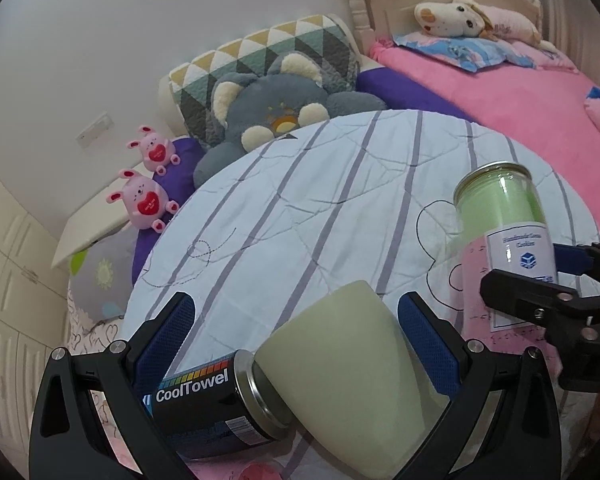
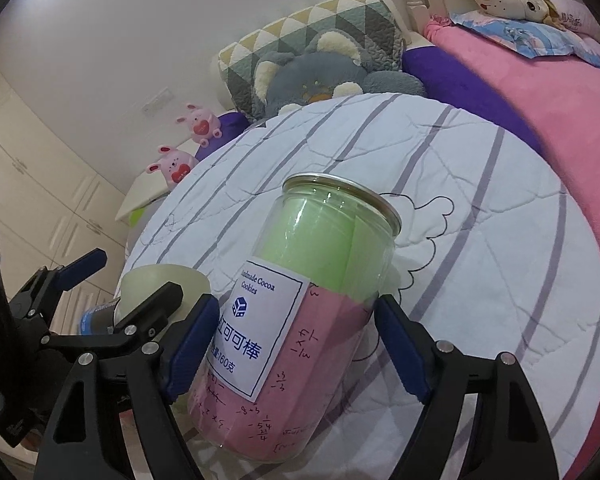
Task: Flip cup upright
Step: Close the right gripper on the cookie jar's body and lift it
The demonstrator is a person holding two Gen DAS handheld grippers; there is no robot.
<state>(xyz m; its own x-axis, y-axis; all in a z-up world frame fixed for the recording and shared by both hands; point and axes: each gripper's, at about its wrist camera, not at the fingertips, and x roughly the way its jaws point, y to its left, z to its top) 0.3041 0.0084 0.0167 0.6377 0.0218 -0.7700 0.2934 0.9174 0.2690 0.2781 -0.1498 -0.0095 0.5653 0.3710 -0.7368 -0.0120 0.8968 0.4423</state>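
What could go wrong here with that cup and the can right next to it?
The pale cup sits mouth-down between the open left gripper, touching the CoolTowel can; turning it might knock the can over. The soft quilt could let it tip. The right gripper straddles the jar close by.

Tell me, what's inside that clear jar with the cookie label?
The clear jar holds rolled paper: a green sheet in its upper half and a pink sheet with handwritten sums lower down. The white label and the sheets themselves hide anything deeper inside.
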